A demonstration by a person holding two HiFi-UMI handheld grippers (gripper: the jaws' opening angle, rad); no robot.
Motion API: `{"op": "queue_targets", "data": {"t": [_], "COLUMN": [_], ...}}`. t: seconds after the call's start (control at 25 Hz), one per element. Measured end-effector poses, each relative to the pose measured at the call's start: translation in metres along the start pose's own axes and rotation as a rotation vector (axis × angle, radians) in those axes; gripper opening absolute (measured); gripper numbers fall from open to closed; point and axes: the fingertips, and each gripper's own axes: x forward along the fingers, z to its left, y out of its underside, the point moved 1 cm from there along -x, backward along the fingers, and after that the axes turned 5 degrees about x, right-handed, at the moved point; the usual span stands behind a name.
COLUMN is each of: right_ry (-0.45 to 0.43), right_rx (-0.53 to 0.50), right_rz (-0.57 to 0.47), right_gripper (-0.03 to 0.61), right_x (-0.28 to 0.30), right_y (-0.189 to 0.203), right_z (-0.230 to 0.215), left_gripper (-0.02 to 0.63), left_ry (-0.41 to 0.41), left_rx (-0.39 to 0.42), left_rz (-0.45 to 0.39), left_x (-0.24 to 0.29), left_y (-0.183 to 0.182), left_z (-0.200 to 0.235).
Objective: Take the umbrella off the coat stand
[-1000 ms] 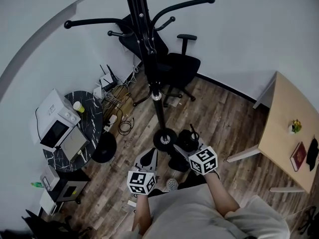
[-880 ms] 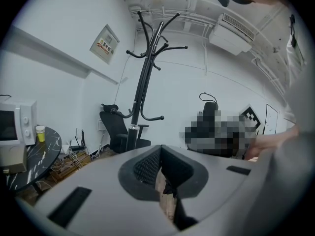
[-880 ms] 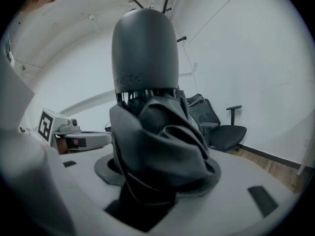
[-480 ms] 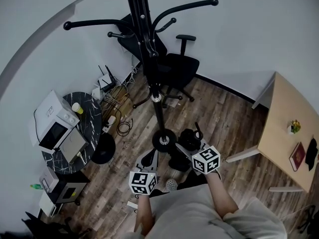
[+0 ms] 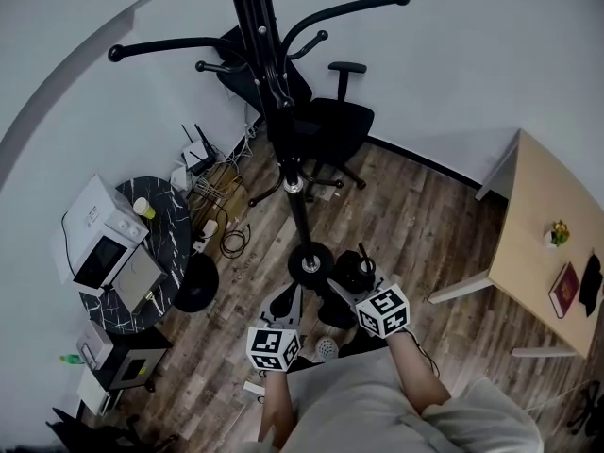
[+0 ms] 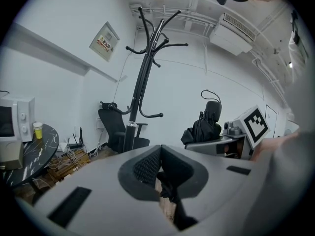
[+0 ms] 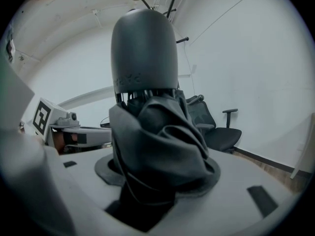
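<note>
Black folded cloth marks the umbrella in the head view. It sits in the right claw, low in front of the person and away from every hook of the coat stand, whose round foot stands just beyond the claw's tip. The lifting-off step looks done. What remains is probably to carry the umbrella clear or put it down somewhere, which calls for a steady grip and room to swing past the pole. The left claw hangs beside the right one, a little nearer the person, with nothing in it. In the left gripper view its jaws are pressed together on nothing, the stand rises ahead and to the left of them, and the umbrella shows off to the right in the other claw. In the right gripper view the jaws stand partly apart and clamp the bunched canopy of the umbrella near its lower end. The rounded grey handle rises above them, loose folds spill over the pads, and an office chair stands beyond to the right.
</note>
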Motion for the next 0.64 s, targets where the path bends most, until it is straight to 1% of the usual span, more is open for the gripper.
{"op": "queue_targets", "data": {"t": [0.12,0.36,0.64], "right_ry": [0.000,0.010,0.045], "right_rx": [0.012,-0.017,-0.081], "right_rz": [0.002,0.003,0.043], "right_gripper": [0.255,0.256,0.256], "right_x": [-0.001,-0.001,-0.004], "right_y": [0.005,0.005,0.018], "right_z": [0.001,0.003,0.002], "left_gripper": [0.020,0.020,0.020], "left_ry": [-0.004,0.001,-0.004], "left_rx": [-0.012,-0.015,-0.024], "left_rz": [-0.005,-0.009,-0.011], "left_x": [0.001,0.002,0.001], "left_y": [0.001,0.001,0.002], "left_z": [0.000,-0.004,-0.006]}}
